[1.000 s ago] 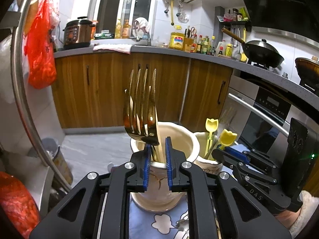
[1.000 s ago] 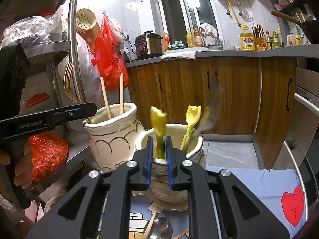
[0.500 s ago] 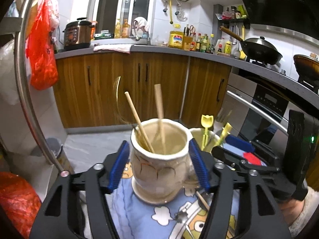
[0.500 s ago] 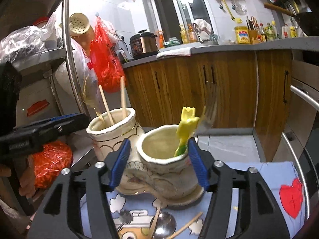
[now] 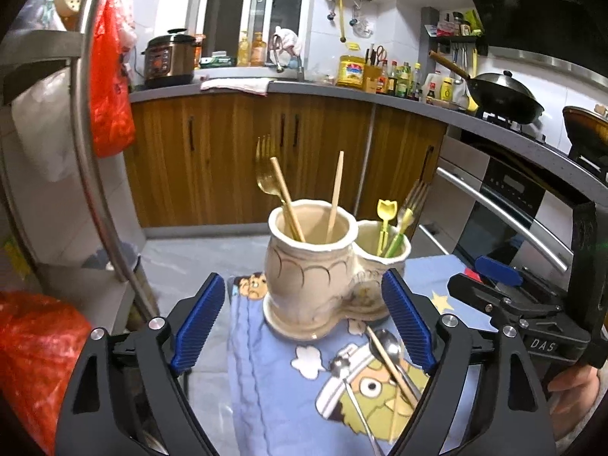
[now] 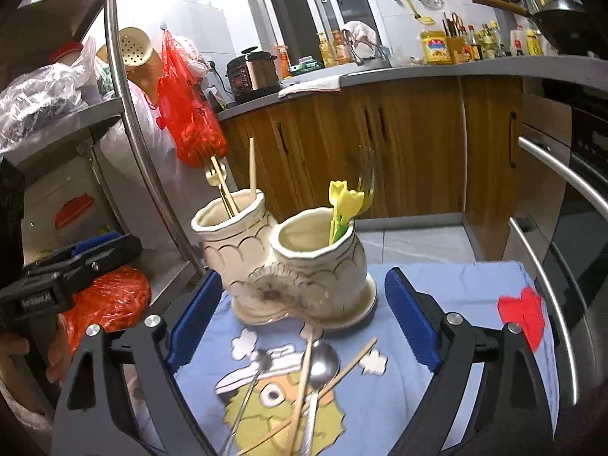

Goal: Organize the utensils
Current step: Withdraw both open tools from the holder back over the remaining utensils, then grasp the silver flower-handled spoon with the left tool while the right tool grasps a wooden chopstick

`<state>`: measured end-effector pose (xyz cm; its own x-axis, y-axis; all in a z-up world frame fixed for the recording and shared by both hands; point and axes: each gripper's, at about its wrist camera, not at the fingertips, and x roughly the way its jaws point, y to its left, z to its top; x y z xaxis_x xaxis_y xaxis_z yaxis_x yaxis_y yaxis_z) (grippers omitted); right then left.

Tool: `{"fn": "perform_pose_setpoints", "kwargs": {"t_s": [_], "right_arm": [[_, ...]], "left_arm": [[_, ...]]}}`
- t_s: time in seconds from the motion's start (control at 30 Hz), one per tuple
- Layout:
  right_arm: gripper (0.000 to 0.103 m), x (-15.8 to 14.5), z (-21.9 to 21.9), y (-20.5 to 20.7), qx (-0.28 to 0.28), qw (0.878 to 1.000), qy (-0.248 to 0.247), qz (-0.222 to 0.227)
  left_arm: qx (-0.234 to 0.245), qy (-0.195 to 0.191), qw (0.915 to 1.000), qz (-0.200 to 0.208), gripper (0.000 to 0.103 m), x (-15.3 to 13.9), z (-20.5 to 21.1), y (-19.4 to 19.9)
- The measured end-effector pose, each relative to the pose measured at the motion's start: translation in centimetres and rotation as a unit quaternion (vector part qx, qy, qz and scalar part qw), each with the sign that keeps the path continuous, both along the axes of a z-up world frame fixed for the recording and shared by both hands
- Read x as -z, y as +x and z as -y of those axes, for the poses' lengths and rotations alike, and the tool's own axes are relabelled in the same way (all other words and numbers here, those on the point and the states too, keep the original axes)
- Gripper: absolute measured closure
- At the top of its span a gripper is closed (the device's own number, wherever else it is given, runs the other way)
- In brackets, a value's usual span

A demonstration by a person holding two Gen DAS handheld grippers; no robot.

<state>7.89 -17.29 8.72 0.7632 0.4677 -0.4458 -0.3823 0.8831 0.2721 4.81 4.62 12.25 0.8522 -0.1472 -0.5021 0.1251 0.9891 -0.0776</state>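
Near both grippers, spoons and chopsticks lay lengthwise on the cloth. Left gripper and right gripper had jaws apart, empty; the right sat nearer.

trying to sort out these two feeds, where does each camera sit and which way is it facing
Left wrist: sits on the left gripper, looking along its open jaws at the holder and spoons on the cloth; the right gripper shows at right.
Right wrist: sits on the right gripper, jaws open, facing the holder from the other side; the left gripper shows at left.
Shared: holder, spoons, cloth, counter.
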Motion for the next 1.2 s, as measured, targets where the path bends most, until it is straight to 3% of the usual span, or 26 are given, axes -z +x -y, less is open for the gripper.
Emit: {"fn": "perform_pose_setpoints", "kwargs": {"t_s": [0.33,0.47,0.67,0.8,0.93,1.07,1.2], "right_arm": [[0.006,2.0,1.6,-3.2,0.041,0.999,0.019,-0.025],[0.006,4.5,2.0,-2.7,0.057,0.997,-0.01,-0.054],[0.006,7.1,1.8,-2.0,0.066,0.993,-0.072,-0.06],[0.006,8.4,2.0,-1.4,0.066,0.991,-0.095,-0.068],[0.006,8.9,2.8,-0.6,0.067,0.991,-0.079,-0.089],[0.006,9.2,3.7,0.1,0.072,0.99,-0.055,-0.105],[0.006,9.5,4.0,0.7,0.068,0.99,-0.039,-0.116]], "left_arm": [[-0.013,-0.004,0.9996,-0.024,0.01,2.8,2.4,-2.4],[-0.031,0.022,0.9985,-0.039,0.008,5.8,3.2,-1.8],[-0.05,0.05,0.996,-0.055,0.008,9.7,3.3,-0.6],[-0.018,0.063,0.9933,-0.095,0.008,11.9,4.0,0.3],[0.005,0.074,0.9896,-0.123,0.008,13.1,4.7,1.0],[0.019,0.067,0.9866,-0.148,0.012,13.8,5.0,1.3],[0.021,0.077,0.9851,-0.152,0.025,14.2,5.5,1.4]]}}
